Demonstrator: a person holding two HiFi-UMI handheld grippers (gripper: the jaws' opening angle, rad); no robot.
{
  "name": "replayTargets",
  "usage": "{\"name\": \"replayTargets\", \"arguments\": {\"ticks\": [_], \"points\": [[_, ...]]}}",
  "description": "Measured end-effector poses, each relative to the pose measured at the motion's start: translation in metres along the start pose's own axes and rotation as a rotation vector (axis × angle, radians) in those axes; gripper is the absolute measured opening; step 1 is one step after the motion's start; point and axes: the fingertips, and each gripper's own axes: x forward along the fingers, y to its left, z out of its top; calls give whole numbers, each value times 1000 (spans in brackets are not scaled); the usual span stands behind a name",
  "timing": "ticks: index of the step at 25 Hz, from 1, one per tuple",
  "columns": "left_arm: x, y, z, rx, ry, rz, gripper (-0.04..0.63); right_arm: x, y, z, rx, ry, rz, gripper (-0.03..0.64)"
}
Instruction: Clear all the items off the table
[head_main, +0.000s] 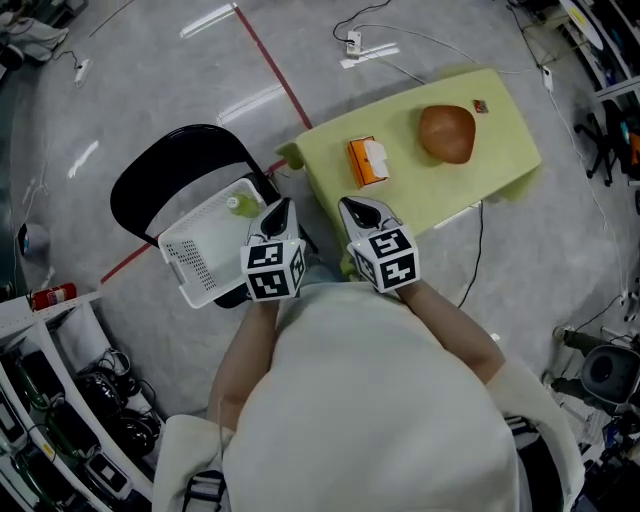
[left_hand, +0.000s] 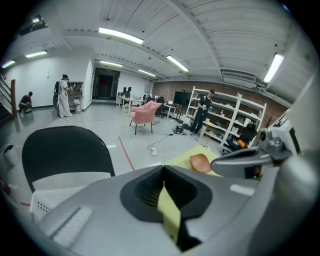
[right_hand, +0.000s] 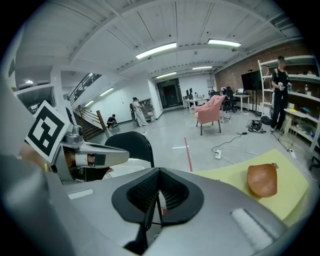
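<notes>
Both left gripper (head_main: 283, 207) and right gripper (head_main: 357, 207) sit clenched, empty, near a smooth domed brown object (head_main: 446, 133)

Your left hand-held gripper (head_main: 282, 207) covers the right corner of the white basket (head_main: 200, 250), and the small red thing (head_main: 480, 106) on the worktop (head_main: 500, 150) is too small to identify.

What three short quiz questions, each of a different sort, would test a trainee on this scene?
1. True or false: the white basket sits on the black chair.
2. On the yellow table, which lies nearer the person: A the orange box, or B the brown rounded item?
3. Fill in: the jaws of the left gripper and the right gripper are both ____.
Key: 1 true; 2 A; 3 shut.
</notes>
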Motion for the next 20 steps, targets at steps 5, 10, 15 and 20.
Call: {"name": "replayTargets", "arguments": {"ticks": [5,10,15,20], "points": [[13,-29,-2,-33,17,-63,9,-16,-24,-9,36,1,-33,-2],[33,-56,-2,-15,33,-56,9,-33,-53,-22,53,22,-45,-2],[56,-87,-3,-29,33,-49,9,-50,-88,-35,64,50,-50,-2],[81,-110,-13,-49,62,-15,9,-63,-123,-51,87,74,-53,-2]]}}
